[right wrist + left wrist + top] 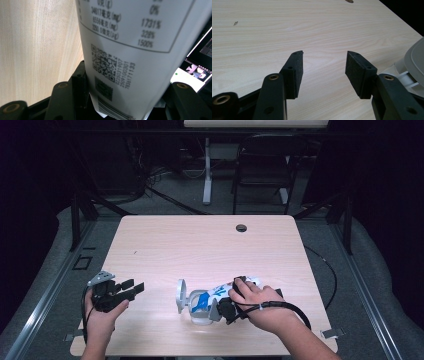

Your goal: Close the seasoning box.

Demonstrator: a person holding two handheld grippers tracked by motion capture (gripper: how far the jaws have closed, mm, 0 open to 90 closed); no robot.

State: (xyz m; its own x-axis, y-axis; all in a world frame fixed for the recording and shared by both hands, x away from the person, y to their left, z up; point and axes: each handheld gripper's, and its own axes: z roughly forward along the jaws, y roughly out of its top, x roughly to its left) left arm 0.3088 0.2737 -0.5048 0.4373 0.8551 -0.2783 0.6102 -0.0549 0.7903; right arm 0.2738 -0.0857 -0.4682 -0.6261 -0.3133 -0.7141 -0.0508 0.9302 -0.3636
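Bottle (212, 299) on its side at the near middle of the table (165, 240), flip-top lid (181, 295) hinged open toward my left, body running under my right hand (260, 304). My right gripper (226, 309) is set across the bottle's waist, jaws wide and holding the white body between them; in the right gripper view the printed label (125, 50) with its square code (105, 63) rises from between my two jaws and sits against the left one, while the contact on the right side is hidden. My left gripper (131, 289) hangs over bare wood, well apart from the bottle, jaws wide and empty, pads (297, 72) facing each other with only table grain between.

Step in hand, as I judge it: steady the bottle so the lid can be dealt with. To do it well I would keep the right grip square across the round body so that it cannot roll, press no harder than the soft wall allows, and bring the left jaws in level with the lid's rim rather than from above.

Differences between views: the high view gives the whole layout and the blue-and-white front of the bottle; the right gripper view alone gives the back label's print; the left gripper view catches the pale lid (415, 60) at its right edge, just beyond my jaw.
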